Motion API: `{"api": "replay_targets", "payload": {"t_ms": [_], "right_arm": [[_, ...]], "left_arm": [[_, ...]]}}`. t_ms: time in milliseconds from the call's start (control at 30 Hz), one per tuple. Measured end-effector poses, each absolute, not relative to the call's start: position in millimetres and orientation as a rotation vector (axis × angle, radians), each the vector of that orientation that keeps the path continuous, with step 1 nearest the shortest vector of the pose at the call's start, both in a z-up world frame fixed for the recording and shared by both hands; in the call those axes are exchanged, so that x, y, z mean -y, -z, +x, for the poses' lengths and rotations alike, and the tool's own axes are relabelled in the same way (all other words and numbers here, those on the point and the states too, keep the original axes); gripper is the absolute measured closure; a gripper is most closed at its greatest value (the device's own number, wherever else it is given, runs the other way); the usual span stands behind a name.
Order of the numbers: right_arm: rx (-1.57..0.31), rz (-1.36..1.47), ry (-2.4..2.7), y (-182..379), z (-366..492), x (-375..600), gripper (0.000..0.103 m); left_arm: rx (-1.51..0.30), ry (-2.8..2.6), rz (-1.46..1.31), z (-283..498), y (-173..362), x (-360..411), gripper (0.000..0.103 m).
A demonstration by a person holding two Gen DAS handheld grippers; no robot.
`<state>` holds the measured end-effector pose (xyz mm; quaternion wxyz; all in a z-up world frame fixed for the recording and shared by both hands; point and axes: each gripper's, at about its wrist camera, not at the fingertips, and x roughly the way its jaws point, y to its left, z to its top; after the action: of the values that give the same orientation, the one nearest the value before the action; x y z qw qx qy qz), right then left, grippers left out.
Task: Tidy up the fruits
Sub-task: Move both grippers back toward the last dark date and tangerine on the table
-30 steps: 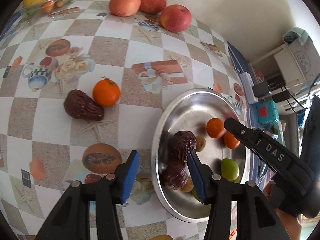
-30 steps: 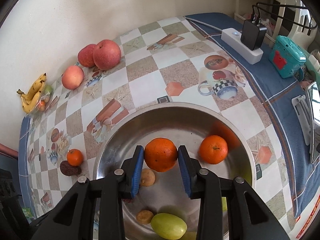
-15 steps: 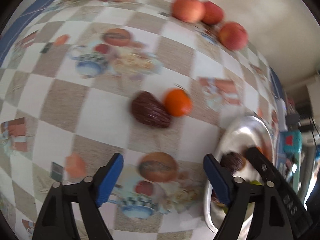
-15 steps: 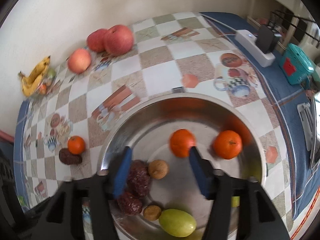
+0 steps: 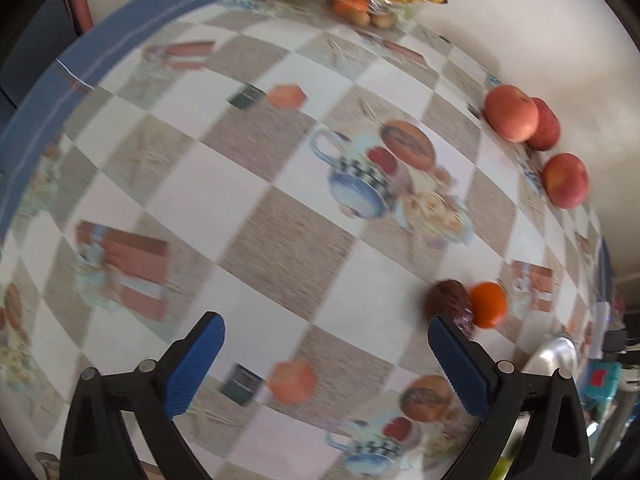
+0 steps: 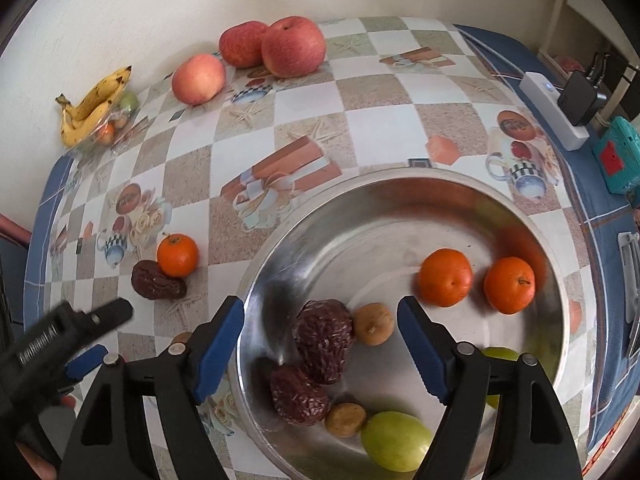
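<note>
Steel round bowl [image 6: 360, 216] already gathers most fruit, so both empty grippers, left [image 5: 326, 364] and right [image 6: 320, 344], are opening, apparently for the stray orange tangerine [image 6: 177, 255].

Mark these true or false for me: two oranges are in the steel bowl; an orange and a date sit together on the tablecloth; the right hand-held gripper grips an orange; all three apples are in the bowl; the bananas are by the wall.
1. Two oranges lie in the steel bowl. True.
2. An orange and a date sit touching on the tablecloth. True.
3. The right hand-held gripper grips an orange. False: its jaws are opening and hold nothing.
4. All three apples are in the bowl. False: they sit on the tablecloth near the wall.
5. The bananas lie by the wall. True.
</note>
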<state>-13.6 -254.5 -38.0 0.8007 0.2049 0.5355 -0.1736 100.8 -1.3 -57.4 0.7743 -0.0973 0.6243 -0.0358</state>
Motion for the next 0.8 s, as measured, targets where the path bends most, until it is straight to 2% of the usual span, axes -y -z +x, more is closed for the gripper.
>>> {"api": "replay_targets", "payload": {"t_ms": [67, 133, 800], "right_arm": [[-1.151, 0.429, 0.366, 38.8, -11.8, 251.5, 0.019], [-1.148, 0.416, 0.364, 38.6, -10.6, 248.6, 0.008], [-1.105, 0.404, 0.344, 34.7, -5.7, 239.5, 0.008]], "left_arm": [[-1.335, 0.060, -0.176, 102.2, 55.5, -1.8, 0.000], [-1.324, 0.046, -0.147, 103.4, 54.6, -2.1, 0.000], [-1.213, 0.098, -0.187, 106.5, 39.7, 14.5, 0.000]]}}
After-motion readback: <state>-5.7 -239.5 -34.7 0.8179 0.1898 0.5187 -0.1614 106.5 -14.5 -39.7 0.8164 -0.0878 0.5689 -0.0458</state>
